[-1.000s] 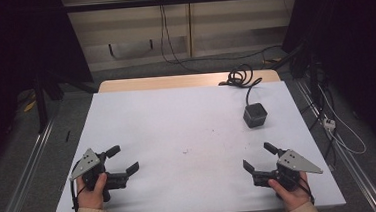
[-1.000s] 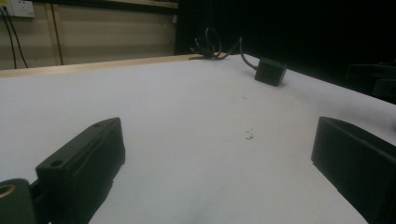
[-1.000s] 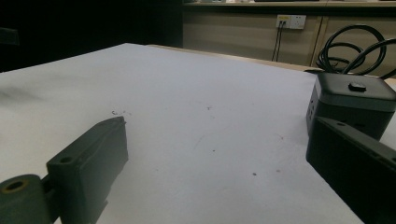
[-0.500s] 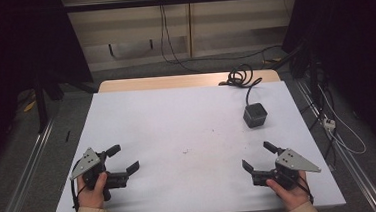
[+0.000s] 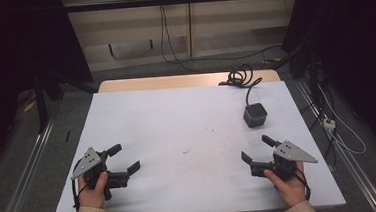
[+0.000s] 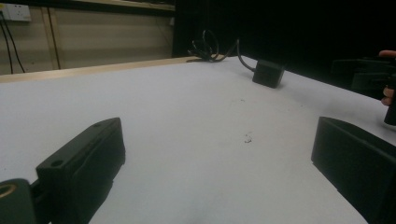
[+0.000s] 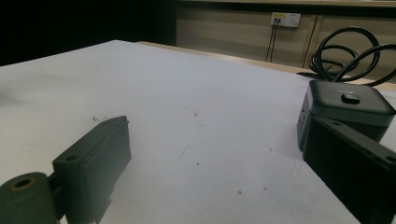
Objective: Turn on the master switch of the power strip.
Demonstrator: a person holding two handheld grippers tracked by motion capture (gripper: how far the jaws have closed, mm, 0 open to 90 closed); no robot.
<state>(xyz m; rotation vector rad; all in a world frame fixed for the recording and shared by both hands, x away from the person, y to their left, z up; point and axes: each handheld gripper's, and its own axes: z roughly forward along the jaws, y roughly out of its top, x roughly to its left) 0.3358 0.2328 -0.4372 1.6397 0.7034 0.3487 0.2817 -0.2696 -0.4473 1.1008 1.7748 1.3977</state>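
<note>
My left gripper [image 5: 124,158] rests low over the white table [image 5: 177,122] near its front left corner, held by a hand, jaws wide apart with nothing between them. In the left gripper view my left gripper [image 6: 219,158] frames bare table. My right gripper [image 5: 255,148] sits near the front right corner, also open and empty. A dark cube-shaped box [image 5: 255,115] with a cable stands on the table beyond the right gripper; in the right gripper view the box [image 7: 348,112] lies just past the right jaw of my right gripper [image 7: 224,154].
A coiled black cable [image 5: 238,77] runs from the box to the table's far edge. A wooden strip [image 5: 184,81] borders the back edge. Metal rails run along the floor on both sides. Wall sockets [image 7: 286,19] sit behind the table.
Both grippers have stayed almost still; the right one shifted very slightly. Both remain open.
</note>
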